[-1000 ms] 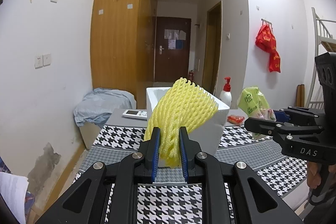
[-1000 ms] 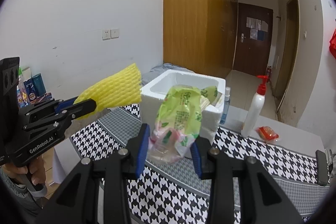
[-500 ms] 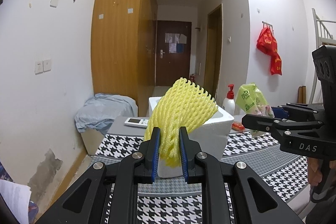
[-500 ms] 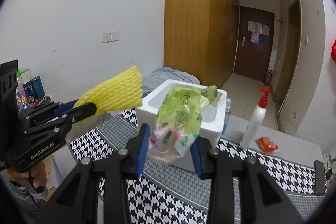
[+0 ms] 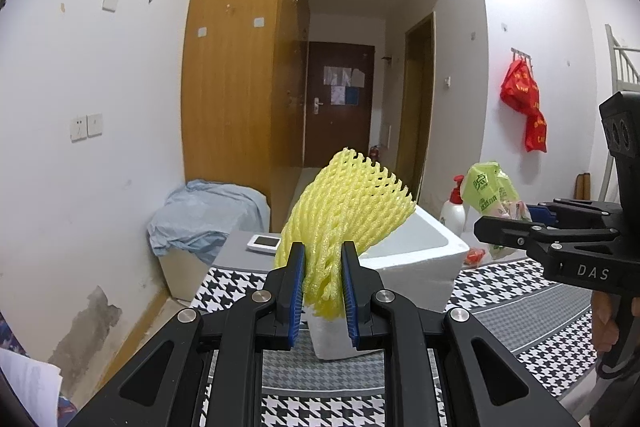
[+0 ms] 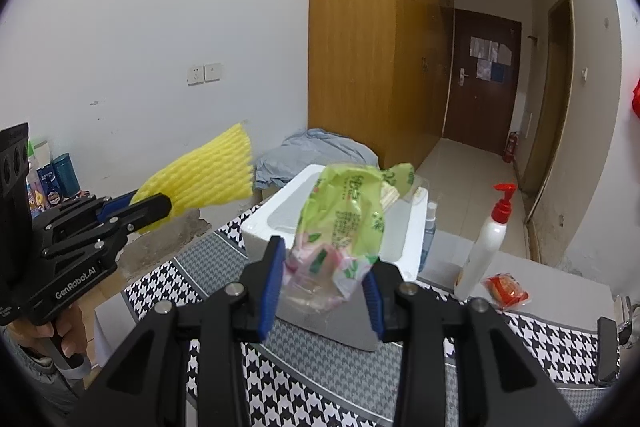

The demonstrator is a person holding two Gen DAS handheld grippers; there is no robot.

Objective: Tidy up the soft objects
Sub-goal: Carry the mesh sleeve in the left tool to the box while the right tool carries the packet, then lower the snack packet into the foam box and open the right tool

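We observed the left tongs [image 5: 322,285] pinching the yellow foam net [image 5: 348,207] tightly; the right tongs [image 6: 324,291] gripped the green plastic bag [image 6: 344,223], jaws partly spread.

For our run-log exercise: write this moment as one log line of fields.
left gripper: shut on yellow foam fruit net | right gripper: shut on green plastic snack bag | both held above white foam box

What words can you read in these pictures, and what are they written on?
"DAS": side of the right gripper.
"GenRobot.AI": side of the left gripper.
Green plastic bag: printed characters, too blurred to read.
Red bag on the wall: yellow print, too small to read.
Papers on the door: unreadable.
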